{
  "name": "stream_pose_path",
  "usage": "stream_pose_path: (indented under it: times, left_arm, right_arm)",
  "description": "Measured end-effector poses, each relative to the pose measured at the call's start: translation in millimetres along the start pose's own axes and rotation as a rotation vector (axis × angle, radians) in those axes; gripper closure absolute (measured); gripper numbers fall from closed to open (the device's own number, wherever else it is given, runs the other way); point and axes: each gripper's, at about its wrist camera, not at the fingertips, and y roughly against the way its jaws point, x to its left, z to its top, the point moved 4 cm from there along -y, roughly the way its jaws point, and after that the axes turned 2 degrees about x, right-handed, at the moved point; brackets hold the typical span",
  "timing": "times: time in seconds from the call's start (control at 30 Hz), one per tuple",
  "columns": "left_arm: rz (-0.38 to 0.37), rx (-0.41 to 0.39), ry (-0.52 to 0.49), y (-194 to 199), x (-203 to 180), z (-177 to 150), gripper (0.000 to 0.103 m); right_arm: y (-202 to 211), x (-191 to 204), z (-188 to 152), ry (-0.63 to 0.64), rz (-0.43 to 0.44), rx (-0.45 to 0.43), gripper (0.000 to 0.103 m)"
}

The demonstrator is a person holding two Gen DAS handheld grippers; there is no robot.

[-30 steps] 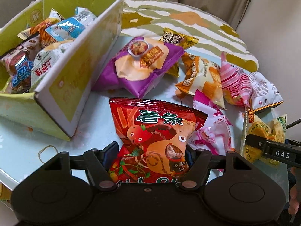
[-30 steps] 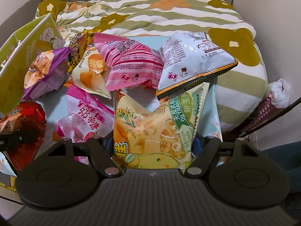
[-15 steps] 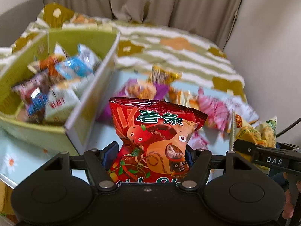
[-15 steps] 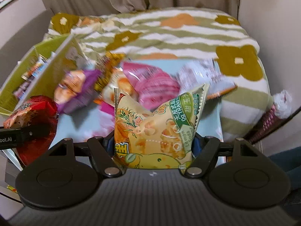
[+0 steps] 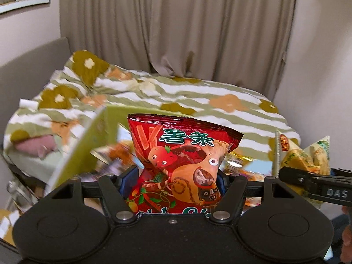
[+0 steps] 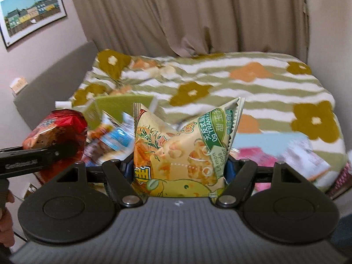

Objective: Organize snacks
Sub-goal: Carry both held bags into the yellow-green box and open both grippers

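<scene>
My left gripper [image 5: 173, 181] is shut on a red fries snack bag [image 5: 182, 158] and holds it upright in the air. It also shows in the right wrist view [image 6: 57, 132] at the left. My right gripper [image 6: 179, 171] is shut on a yellow-green corn snack bag [image 6: 182, 151], also lifted; that bag shows at the right of the left wrist view [image 5: 301, 154]. The green cardboard box [image 5: 88, 145] with several snacks lies below and left, blurred. More snack packets [image 6: 286, 156] lie on the light blue table, blurred.
A bed with a striped flowered blanket [image 5: 198, 96] lies behind the table. Beige curtains [image 5: 176, 26] hang at the back. A framed picture [image 6: 30, 13] hangs on the left wall. A wall [image 5: 319, 77] stands close on the right.
Both grippers have risen from the table with their bags and tilted up. The view now looks over the bed and curtains; the box and table have dropped low in view.
</scene>
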Motion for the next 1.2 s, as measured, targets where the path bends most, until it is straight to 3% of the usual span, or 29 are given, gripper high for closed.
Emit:
stream_pose_path:
  times: [0.2,0.47,0.53,0.6,0.87,1.2]
  left_arm:
    - [0.038,-0.021,-0.013,-21.0,60.1,22.3,0.031]
    - [-0.006,0.068,0.002,-74.3,114.9,8.1,0.029]
    - [-0.013,0.091,0.014,-84.2,123.5,1.2,0.011]
    - [-0.018,0.094,0.013,-83.9,126.9,-4.1,0.002]
    - [-0.056,0.107,0.025,-70.3,138.8,-13.2,0.002]
    - [-0.037,0.052,0.044,-36.5,144.7,-8.9,0.001]
  right_arm:
    - [-32.0,55.9,18.0,-0.004,0.011,-0.002,0.015]
    - [-76.5,106.1,14.8,-0.017,-0.018,0.051,0.015]
    - [-87.0,115.7,12.3,-0.026,-0.032,0.064,0.015]
    - [-92.0,119.2,8.0,-0.033,-0.047,0.075,0.015]
    - [-105.6,132.6,-1.0,-0.041,-0.071,0.109,0.014]
    - [-112.0,149.8,-3.2,-0.018,-0.023,0.127,0.013]
